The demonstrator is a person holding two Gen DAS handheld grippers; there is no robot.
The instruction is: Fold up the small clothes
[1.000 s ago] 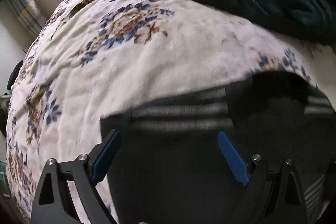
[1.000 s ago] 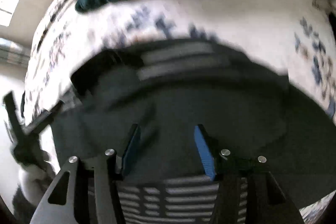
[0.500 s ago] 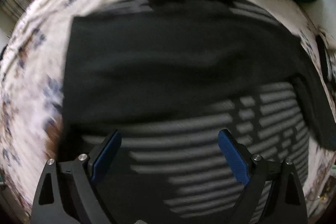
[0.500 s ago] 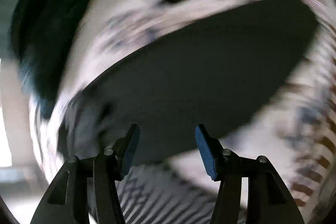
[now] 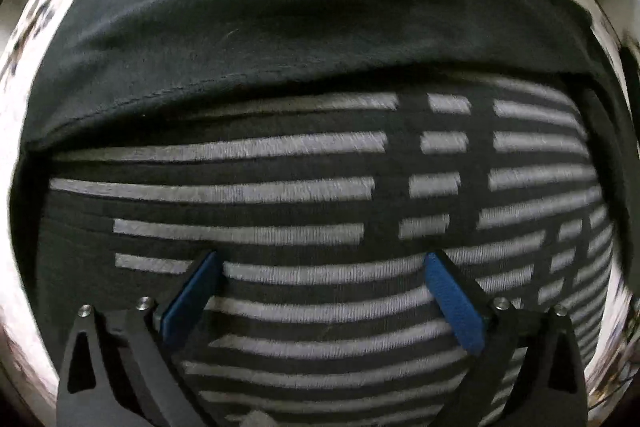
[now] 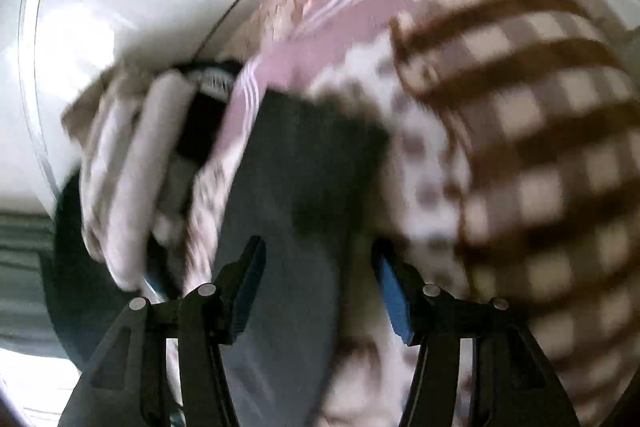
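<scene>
Fabric of the dark striped garment [image 5: 304,195] is filling the left view, a plain dark layer lying folded across its upper part. Left tool [image 5: 322,291] is hovering spread apart above it. Right tool [image 6: 318,287] is gaping apart too, facing blurred checked cloth [image 6: 520,155].

The left gripper [image 5: 320,291] hangs close over a dark garment [image 5: 280,27] that fills nearly all it faces, its blue-padded fingers [image 5: 454,301] spread wide with only grey-striped cloth between them. Ahead of the fingertips, a plain dark layer lies folded across the striped part, its stitched hem running side to side. A floral bedcover [image 5: 36,7] shows blurred at the left edge.
</scene>
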